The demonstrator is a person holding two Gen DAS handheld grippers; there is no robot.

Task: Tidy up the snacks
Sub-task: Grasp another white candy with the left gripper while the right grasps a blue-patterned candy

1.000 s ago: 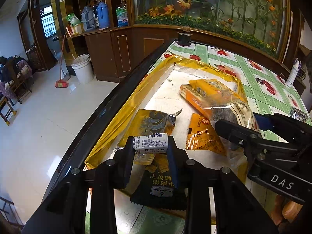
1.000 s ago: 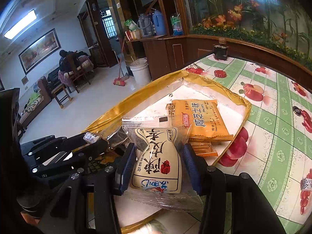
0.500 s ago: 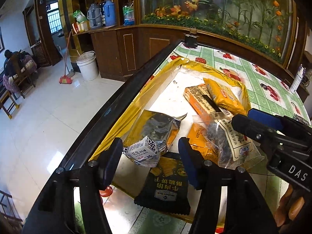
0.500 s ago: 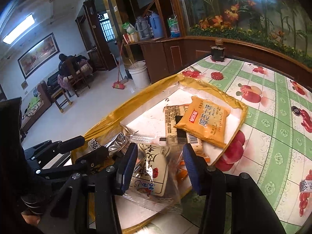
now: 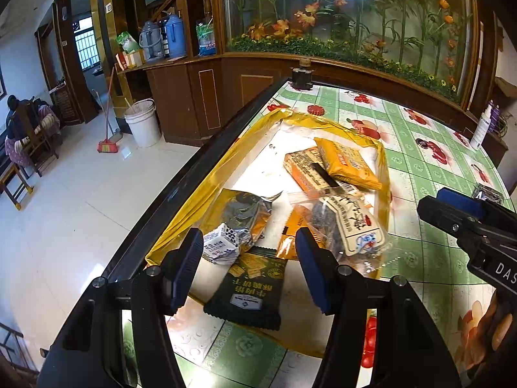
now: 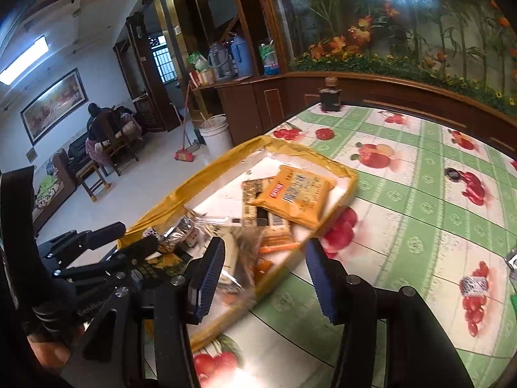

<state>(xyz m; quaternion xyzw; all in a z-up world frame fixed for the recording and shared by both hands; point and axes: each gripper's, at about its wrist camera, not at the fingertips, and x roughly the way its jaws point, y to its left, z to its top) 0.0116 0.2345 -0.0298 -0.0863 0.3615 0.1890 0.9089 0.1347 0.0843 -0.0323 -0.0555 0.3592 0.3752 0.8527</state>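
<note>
1. Hovering wide open and empty: left tool, right tool.
2. Lying loose in yellow tray on surface: small white box, dark green packet, clear bag, orange packets.
3. Likely sitting between placements; next calling for picking another snack and closing on it.

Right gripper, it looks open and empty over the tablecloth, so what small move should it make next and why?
Probably swing the right gripper rightward toward the wrapped candy lying loose on the tablecloth. Its jaws stand open and empty, the other snacks already lie in the yellow tray, and this piece sits outside it.
</note>
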